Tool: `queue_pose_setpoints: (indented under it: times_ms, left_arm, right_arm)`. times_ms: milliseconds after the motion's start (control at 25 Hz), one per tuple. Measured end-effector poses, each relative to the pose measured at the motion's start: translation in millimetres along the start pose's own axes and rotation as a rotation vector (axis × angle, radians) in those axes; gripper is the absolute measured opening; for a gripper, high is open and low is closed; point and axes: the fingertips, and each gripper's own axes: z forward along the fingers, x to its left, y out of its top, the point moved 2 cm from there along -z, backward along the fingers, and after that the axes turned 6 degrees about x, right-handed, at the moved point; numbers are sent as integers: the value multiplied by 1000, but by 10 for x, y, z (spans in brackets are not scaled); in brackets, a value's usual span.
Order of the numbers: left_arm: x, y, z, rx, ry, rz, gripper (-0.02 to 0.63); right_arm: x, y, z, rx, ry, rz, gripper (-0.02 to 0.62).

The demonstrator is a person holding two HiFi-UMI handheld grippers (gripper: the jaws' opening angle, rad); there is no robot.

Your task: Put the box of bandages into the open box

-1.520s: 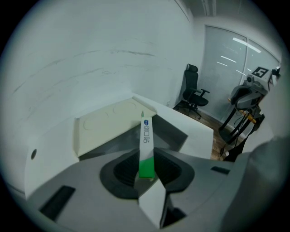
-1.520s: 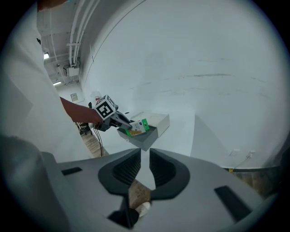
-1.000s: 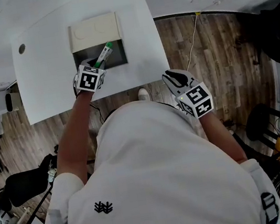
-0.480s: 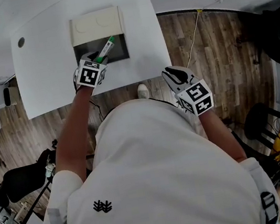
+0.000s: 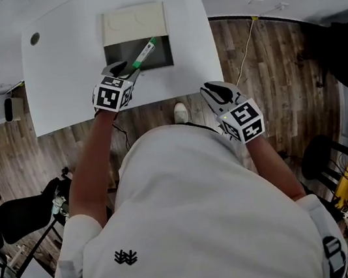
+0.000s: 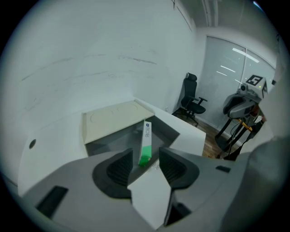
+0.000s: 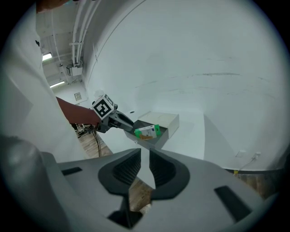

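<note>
— Condition of the left gripper?
— Jaws are seen opening at the near rim of the open box. The green end of the box of bandages is framed between the pads, untouched by either.
— Position of the bandages?
— Propped aslant inside the open box, green end low, white end raised toward the lid.
— Right gripper?
— Held off the table, over the wood floor; only a narrow slit is left between its jaws, and nothing is gripped.
</note>
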Motion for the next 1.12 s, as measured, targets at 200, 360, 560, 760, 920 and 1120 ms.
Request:
queue_pose_setpoints:
  times_ms: [200,360,560,760,920,1120]
  left_arm:
    - [9,-148,-325,-52,-24,-36,175]
    - [-21,-326,-589,-92,-55,-63,131]
    - [-96,-580,-944,-141,-82,-68,39]
    - [-194,-908,-1233,-156,-85,-31,8]
    - [-248,-1131,-1512,-208,-115,-84,6]
    - [-302,-1314,-1862,-290,-173,-165,6]
  right_arm:
    - [270,79,109,-3,11,-25,55]
    - [522,110,187,-9,10,-40,41]
    - [853,130,274,-14,-2,-58,21]
    - [1149,114,335,-15,-18,-70,14]
    - [1399,91,322,-26,-24,-58,11]
    - [1640,54,320,-34,-33,-31,9]
